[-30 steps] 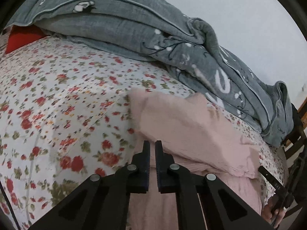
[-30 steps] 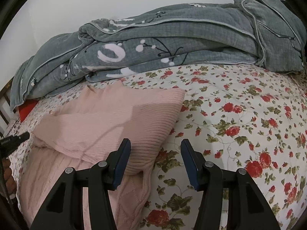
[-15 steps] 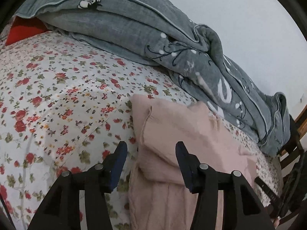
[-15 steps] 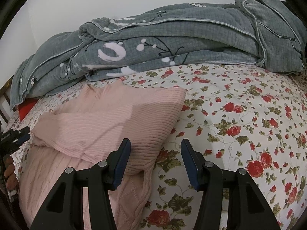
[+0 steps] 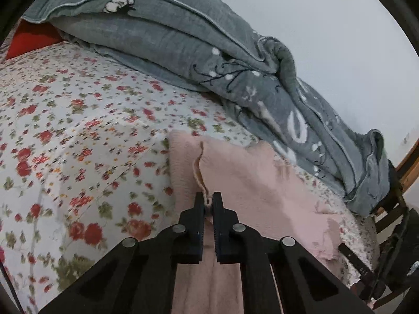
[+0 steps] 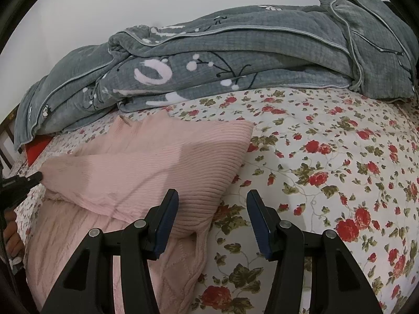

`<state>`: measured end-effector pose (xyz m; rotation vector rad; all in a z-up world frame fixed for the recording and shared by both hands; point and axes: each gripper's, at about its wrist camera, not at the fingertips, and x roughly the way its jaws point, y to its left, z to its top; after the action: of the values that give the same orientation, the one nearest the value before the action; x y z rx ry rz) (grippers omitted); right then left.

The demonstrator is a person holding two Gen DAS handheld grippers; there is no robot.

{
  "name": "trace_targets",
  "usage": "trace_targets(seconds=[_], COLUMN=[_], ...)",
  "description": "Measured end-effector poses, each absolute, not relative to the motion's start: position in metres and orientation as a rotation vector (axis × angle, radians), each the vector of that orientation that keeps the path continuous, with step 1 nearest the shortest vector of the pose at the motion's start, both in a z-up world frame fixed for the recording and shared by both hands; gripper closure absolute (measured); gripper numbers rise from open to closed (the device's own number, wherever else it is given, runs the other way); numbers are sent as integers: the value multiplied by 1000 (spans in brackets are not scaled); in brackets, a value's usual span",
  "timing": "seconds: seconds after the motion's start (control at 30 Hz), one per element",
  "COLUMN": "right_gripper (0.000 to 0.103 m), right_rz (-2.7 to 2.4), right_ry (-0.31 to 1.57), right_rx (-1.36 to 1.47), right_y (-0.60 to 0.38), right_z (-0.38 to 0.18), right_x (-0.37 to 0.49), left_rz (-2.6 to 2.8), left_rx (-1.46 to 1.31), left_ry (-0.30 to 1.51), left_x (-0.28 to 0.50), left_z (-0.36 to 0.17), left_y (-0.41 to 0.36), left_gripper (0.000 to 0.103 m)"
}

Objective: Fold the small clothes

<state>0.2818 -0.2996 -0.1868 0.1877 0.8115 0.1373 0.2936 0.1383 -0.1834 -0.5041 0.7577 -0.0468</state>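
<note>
Two claws at work over one pink knitted sweater point(image 6: 146, 172), and that is the only small garment on the bed. Nearest on the left side, the left gripper point(image 5: 208, 201) has its black fingers pinched almost together, a thin fold of the sweater's edge point(image 5: 200, 180) caught between the tips and lifted into a small ridge. The pink knit point(image 5: 248, 183) runs from right under that claw out to the right and away from it. On the other side, the right gripper point(image 6: 212, 204) stands wide open, blue-padded fingers well apart, holding nothing; its left finger point(image 6: 167, 212) sits over the ribbed hem, while the right one hangs over bare sheet. The sweater's folded corner lies just ahead of it and to its left, one layer doubled over the cable-knit part beneath. At the far left edge of that view the left claw's tip point(image 6: 31, 179) shows at the sweater's side. All of it lies on one floral bedsheet point(image 6: 327, 170), red roses on white. Further back, one grey quilt point(image 6: 235, 60) is heaped along a pale wall point(image 5: 327, 26), and one red cushion point(image 5: 28, 39) peeks out under its end.
</note>
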Motion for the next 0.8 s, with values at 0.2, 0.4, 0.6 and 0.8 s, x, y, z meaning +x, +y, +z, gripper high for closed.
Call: trace_targets(seconds=[0.2, 0.4, 0.6, 0.8], right_gripper=[50, 46, 83, 88], right_rz=[145, 167, 217, 160], right_ry=[851, 905, 904, 826], right_rx=[184, 191, 194, 144], right_y=[-297, -294, -289, -285], right_z=[-192, -200, -202, -191], right_x=[287, 298, 304, 293], left_rz=[8, 16, 7, 58], left_rx=[-460, -409, -419, -316], left_ry=[853, 855, 848, 832], left_x=[309, 321, 330, 325], left_z=[-205, -202, -208, -208], left_y=[137, 141, 136, 124], left_gripper=[89, 45, 89, 82])
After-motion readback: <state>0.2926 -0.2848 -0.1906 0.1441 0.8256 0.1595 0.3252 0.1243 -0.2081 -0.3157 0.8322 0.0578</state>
